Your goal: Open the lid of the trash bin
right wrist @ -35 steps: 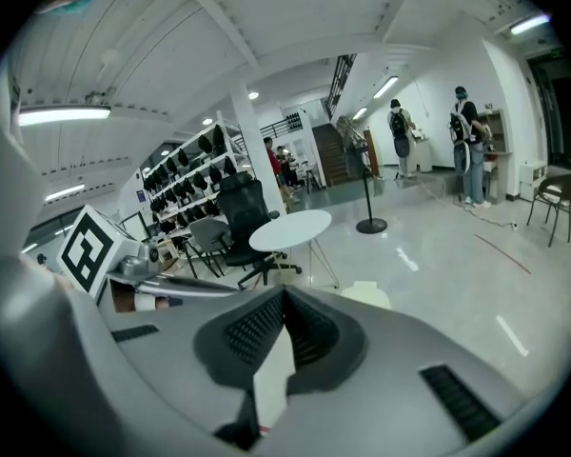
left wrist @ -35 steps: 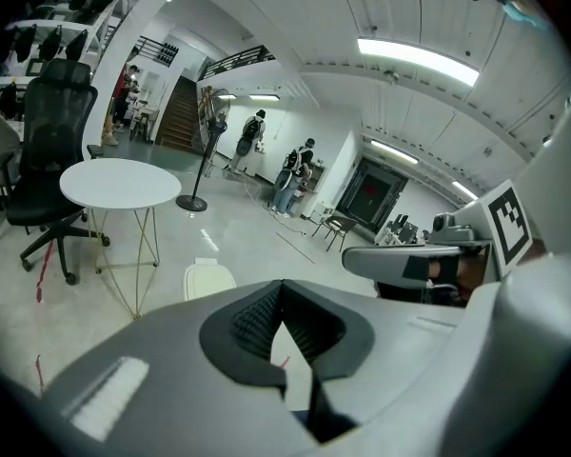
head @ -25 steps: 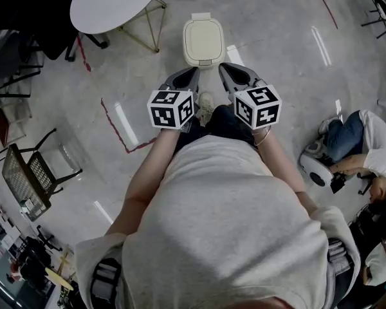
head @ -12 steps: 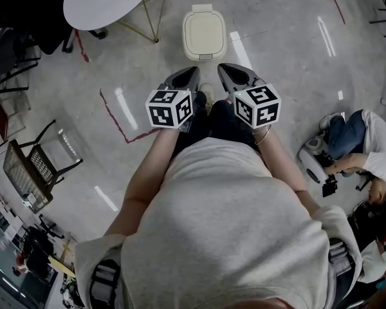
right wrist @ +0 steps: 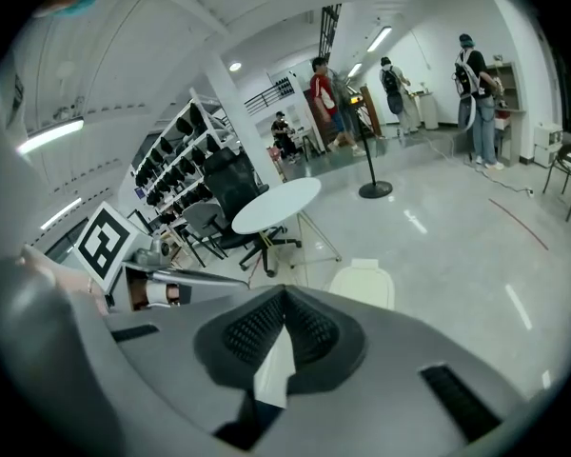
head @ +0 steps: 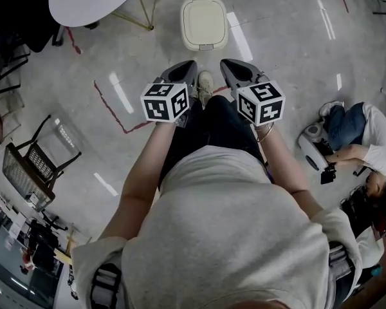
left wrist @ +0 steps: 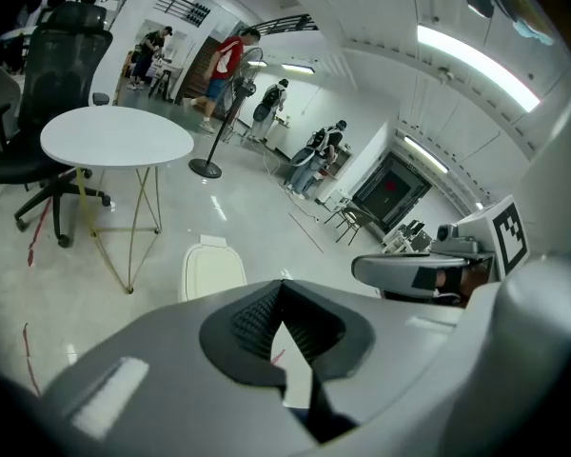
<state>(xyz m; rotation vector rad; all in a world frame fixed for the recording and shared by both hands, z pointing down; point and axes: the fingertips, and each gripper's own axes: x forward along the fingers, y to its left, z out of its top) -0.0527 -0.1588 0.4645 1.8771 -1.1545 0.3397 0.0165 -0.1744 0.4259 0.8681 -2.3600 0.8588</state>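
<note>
both claws are pinched together on nothing, left gripper (head: 183,71) and right gripper (head: 235,69) side by side; at 12 o'clock, well apart on the floor, stands the trash bin (head: 204,23), lid down, long axis running 12 to 6, hinge tab likely at 12; a closed tip could skid off the lid edge and shove or tip the bin

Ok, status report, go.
Left gripper, right gripper shut, empty. Trash bin lid down, untouched, ahead on floor. Nothing between grippers and bin.
</note>
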